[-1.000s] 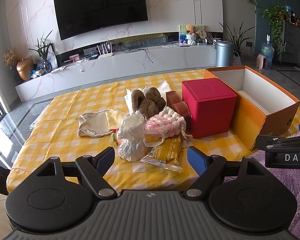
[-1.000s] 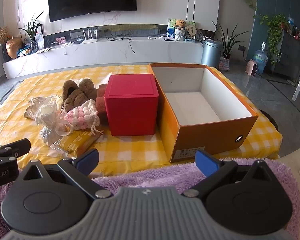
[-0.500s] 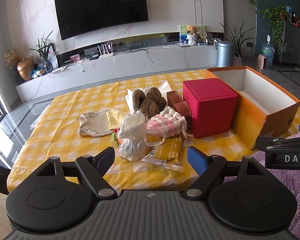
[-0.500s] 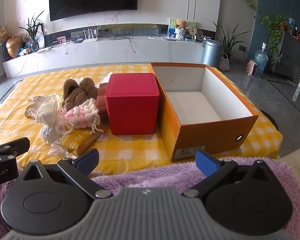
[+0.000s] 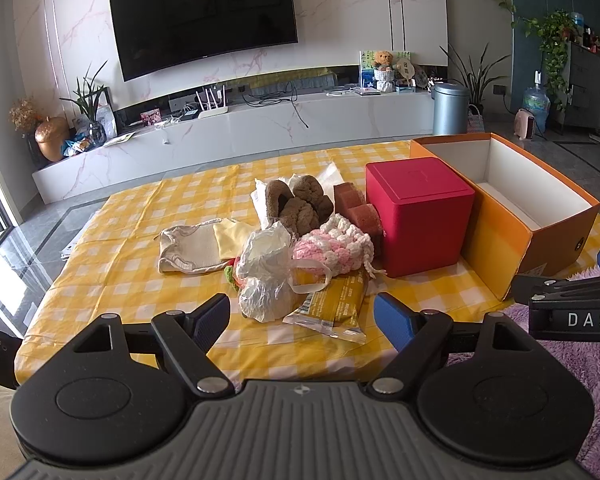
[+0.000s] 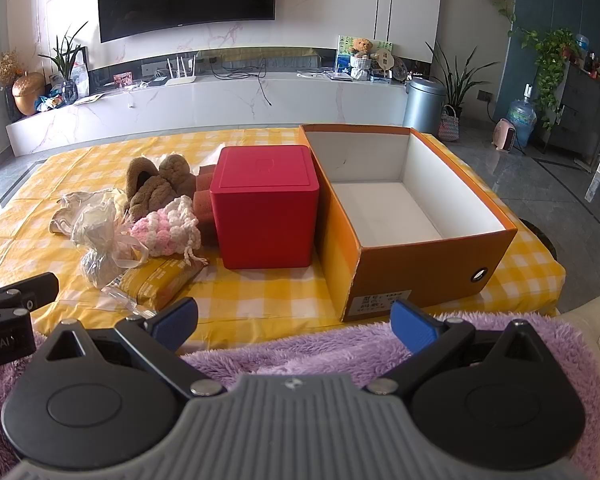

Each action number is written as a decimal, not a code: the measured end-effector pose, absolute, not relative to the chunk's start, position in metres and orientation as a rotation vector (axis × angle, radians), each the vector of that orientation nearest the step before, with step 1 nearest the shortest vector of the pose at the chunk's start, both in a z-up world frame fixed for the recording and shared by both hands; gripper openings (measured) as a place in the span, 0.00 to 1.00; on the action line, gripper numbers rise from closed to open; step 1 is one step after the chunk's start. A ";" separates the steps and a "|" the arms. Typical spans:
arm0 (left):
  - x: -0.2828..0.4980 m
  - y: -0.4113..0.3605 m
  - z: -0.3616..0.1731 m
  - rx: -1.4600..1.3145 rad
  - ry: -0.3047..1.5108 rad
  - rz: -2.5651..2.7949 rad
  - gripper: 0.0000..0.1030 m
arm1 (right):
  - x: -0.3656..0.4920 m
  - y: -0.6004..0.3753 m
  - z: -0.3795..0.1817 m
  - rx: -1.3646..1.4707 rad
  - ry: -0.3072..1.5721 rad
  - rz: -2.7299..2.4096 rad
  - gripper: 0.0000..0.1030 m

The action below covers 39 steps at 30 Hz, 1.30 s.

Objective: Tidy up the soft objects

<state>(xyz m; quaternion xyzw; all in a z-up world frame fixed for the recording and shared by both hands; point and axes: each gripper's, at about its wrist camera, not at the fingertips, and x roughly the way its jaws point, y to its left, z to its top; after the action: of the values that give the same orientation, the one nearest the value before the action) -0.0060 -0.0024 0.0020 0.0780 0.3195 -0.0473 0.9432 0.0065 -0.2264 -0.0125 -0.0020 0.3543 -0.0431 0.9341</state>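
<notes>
Nothing sorted yet. Soft pile (image 5: 300,236) heaped on worktop (image 5: 140,248), left of red box (image 5: 420,216). Orange box (image 6: 400,208) empty. Left gripper (image 5: 302,316), right gripper (image 6: 294,326): fingers spread, holding nothing, short of pile.

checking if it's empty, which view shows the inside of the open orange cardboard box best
The right wrist view: the open orange cardboard box shows nearly its whole bare white floor. In the left wrist view the box sits at the edge, showing mostly walls.
</notes>
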 end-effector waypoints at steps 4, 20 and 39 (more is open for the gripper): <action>-0.006 -0.002 0.002 0.159 0.652 -0.097 0.93 | 0.007 -0.226 -0.013 -0.005 0.725 -0.087 0.98; -0.012 0.000 -0.001 0.071 0.630 -0.080 0.93 | 0.005 -0.226 -0.012 -0.030 0.708 -0.101 0.98; 0.003 -0.070 -0.091 0.146 0.795 -0.338 0.80 | 0.043 -0.256 -0.014 0.011 0.652 -0.174 0.98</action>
<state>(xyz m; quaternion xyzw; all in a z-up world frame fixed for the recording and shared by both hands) 0.0026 -0.0696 -0.0910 0.0705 0.3850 -0.1634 0.9056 0.0429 -0.2564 -0.0139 0.0052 0.3200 -0.0856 0.9435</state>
